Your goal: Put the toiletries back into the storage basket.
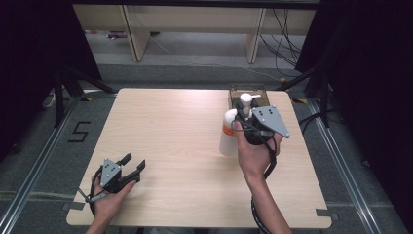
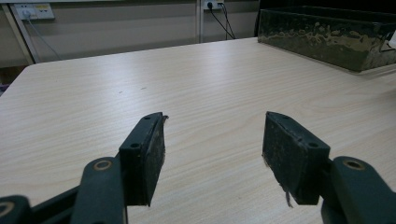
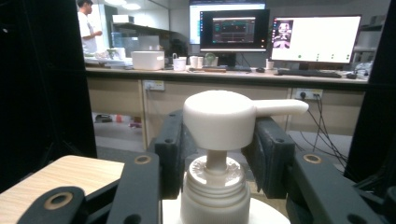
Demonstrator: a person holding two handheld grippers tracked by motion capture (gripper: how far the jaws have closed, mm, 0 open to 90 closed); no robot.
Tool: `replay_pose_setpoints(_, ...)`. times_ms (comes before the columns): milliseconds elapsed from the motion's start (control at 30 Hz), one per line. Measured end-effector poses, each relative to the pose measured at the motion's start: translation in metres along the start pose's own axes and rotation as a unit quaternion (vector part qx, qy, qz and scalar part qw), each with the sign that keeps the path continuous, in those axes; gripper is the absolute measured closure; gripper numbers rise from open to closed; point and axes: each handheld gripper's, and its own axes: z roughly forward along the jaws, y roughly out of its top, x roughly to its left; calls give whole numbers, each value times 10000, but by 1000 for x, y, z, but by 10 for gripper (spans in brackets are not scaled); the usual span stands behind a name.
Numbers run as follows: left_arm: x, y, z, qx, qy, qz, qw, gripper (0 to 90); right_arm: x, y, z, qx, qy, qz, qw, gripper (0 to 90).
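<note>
Pump bottle (image 1: 229, 134) stands near the table's (image 1: 170, 146) right far corner, its neck clamped in the right gripper (image 1: 246, 109) — dark tray (image 1: 233, 91) just behind. Left gripper (image 1: 134, 163), jaws wide and empty, rests well apart.

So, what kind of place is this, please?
Probably a lab or office set up for recording: a light wooden table between black curtains, floor cables, and a desk with lit monitors behind the pump bottle.
</note>
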Motion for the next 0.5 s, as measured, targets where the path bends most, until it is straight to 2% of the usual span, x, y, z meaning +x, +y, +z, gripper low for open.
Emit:
replay_pose_setpoints(33,0,0,0,-1,2,-4,10000,387,-2,0,0,-19,1,-76,10000,603)
replay_pose_setpoints(233,0,0,0,3,2,8,10000,387,-16,0,-5,21,-136,50,9999,603)
replay_pose_setpoints(367,0,0,1,-31,-16,34,10000,387,-23,0,-6,48,-201,-34,9998,603)
replay_pose_setpoints(500,0,0,1,4,-11,38,10000,387,-32,1,-6,79,-284,-16,9996,603)
